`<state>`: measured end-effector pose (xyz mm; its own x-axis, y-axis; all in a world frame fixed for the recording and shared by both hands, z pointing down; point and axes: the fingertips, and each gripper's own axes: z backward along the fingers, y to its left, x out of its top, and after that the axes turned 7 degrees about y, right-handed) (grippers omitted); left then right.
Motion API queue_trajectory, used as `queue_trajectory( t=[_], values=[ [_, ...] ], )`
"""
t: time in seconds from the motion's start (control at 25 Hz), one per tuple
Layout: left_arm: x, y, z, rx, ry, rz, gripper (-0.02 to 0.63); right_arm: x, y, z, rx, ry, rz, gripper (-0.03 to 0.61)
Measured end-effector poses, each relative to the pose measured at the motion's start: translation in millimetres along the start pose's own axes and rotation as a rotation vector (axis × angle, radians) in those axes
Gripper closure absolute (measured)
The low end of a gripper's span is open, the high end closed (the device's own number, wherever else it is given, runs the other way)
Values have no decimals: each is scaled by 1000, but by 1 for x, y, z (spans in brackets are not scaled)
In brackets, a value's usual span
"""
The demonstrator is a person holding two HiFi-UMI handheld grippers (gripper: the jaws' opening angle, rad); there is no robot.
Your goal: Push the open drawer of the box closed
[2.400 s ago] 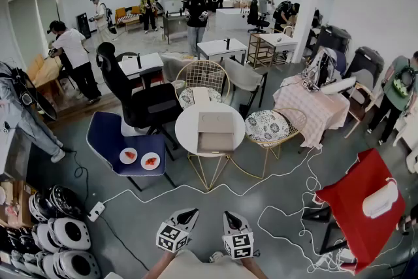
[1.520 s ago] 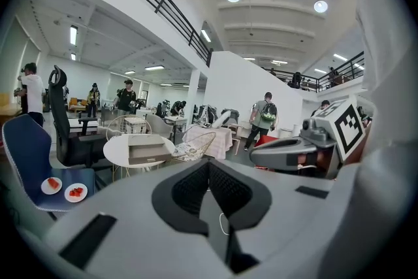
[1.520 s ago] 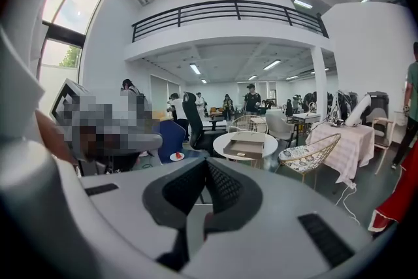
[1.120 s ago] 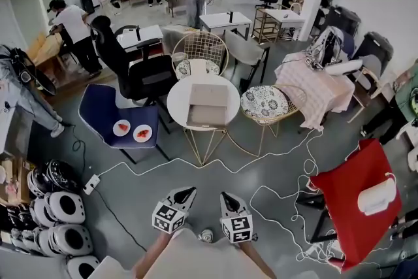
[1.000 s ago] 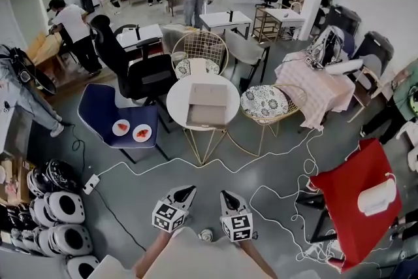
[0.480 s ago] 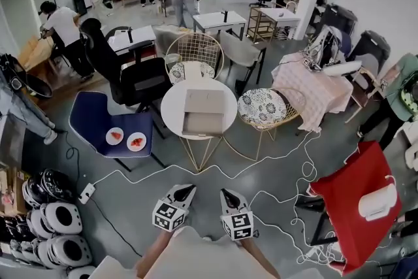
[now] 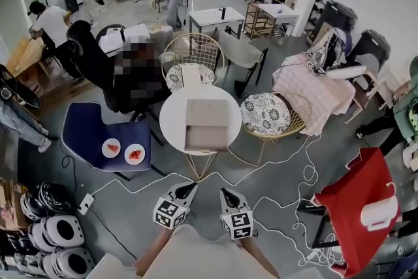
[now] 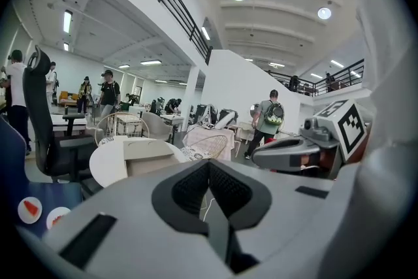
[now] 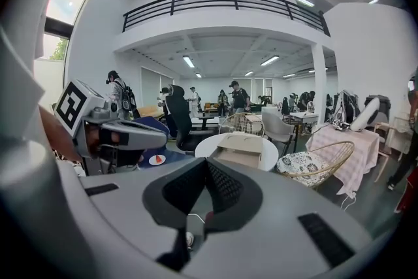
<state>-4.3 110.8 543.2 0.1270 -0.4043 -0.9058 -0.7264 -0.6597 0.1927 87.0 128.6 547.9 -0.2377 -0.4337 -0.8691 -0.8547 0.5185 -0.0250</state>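
A cardboard box (image 7: 207, 113) sits on a round white table (image 7: 171, 119) ahead of me, its drawer (image 7: 204, 138) pulled out toward me. Both grippers hang low in the head view, well short of the table and over the grey floor. The left gripper (image 7: 189, 188) is shut with nothing in it, and the right gripper (image 7: 224, 193) is shut and empty too. The left gripper view shows its tips (image 8: 209, 163) meeting, with the box (image 8: 149, 155) far beyond. From the right gripper (image 9: 208, 163), the box (image 9: 240, 149) shows past the tips.
A blue chair (image 7: 85, 134) with two plates stands left of the table, and a gold wire chair (image 7: 269, 115) with a patterned cushion stands right. White cables (image 7: 287, 163) trail over the floor. A red table (image 7: 356, 196) is at right, helmets (image 7: 46, 229) at lower left, people behind.
The view has moved closer to the round table, so the box sits nearer and larger. Both grippers keep their place low in the view and stay shut.
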Motion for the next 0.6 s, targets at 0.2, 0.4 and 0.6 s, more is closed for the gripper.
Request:
queue_trajectory(
  t=[0.2, 0.4, 0.6],
  values=[
    [22, 57, -8, -4, 0, 4, 603, 36, 1, -48, -3, 9, 7, 563],
    [47, 116, -18, -10, -5, 2, 601, 77, 0, -99, -8, 9, 19, 561],
    [73, 168, -30, -8, -25, -7, 603, 115, -6, -144, -25, 4, 35, 563]
  ],
)
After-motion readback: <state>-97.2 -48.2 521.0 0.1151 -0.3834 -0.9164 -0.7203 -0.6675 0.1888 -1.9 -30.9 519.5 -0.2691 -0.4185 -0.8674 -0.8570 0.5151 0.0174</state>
